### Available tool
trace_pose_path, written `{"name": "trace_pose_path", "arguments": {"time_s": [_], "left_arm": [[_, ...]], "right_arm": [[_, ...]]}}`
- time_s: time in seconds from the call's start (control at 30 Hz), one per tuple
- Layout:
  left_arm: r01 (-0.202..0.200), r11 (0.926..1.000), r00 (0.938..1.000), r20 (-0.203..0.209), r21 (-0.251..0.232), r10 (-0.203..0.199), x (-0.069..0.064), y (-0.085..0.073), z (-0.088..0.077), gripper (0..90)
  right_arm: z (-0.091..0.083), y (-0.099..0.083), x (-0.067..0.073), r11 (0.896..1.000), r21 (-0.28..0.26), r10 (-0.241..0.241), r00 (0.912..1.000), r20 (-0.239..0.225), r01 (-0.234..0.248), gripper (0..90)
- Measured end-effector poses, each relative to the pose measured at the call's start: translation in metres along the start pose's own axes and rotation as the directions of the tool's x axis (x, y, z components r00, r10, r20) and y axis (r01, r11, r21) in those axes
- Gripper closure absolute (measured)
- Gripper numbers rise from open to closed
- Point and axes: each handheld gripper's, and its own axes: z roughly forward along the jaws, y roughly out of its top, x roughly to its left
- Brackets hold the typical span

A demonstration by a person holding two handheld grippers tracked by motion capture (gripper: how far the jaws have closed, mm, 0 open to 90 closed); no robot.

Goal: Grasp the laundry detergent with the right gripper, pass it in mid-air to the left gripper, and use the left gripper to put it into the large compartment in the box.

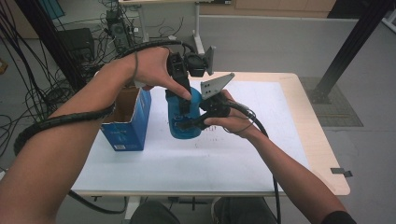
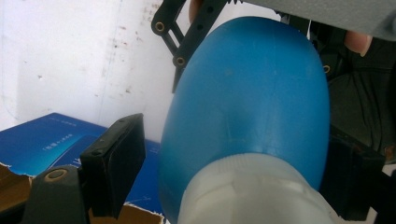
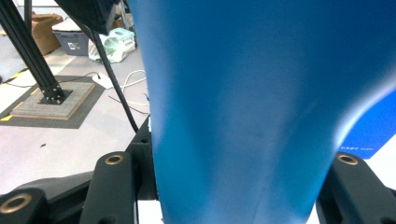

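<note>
A blue bottle point(image 1: 184, 121) point(image 2: 252, 102) point(image 3: 243, 102) with a white cap point(image 2: 247, 191) stands upright near the middle of the white table point(image 1: 261, 140). My right gripper point(image 1: 192, 122) point(image 3: 233, 186) comes in from the right, its jaws pressed on both sides of the bottle's body. From above, my left gripper point(image 1: 184, 100) point(image 2: 233, 165) points down over the cap. The cap sits between its jaws, and a gap shows between the left pad point(image 2: 123, 158) and the cap. The other jaw lies close against the bottle's far side.
An open blue cardboard box point(image 1: 126, 123) point(image 2: 46, 144) point(image 3: 373, 126) stands just left of the bottle. Cables trail from both grippers. Beyond the table's far edge are a desk leg, tangled cables and black frame posts point(image 1: 348, 46).
</note>
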Motion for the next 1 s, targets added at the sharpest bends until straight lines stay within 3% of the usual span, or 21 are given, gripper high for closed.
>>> {"name": "trace_pose_path", "arguments": {"time_s": [0.77, 1.0], "left_arm": [[-0.041, 0.9992, 0.9991, 0.008, -0.002, 0.041, -0.0041, 0.0044, -0.002, 34.9], [-0.048, 0.9988, 0.9988, 0.01, 0.003, 0.048, -0.0043, 0.0049, -0.0009, 35.8]], "right_arm": [[-0.005, -0.0009, 0.0007, 1.0, 0.006, -0.017, 0.9998, 0.009, 0.017, 43.9], [-0.0047, -0.0018, 0.0009, 1.0, 0.01, -0.024, 0.9996, 0.013, 0.023, 43.9]]}}
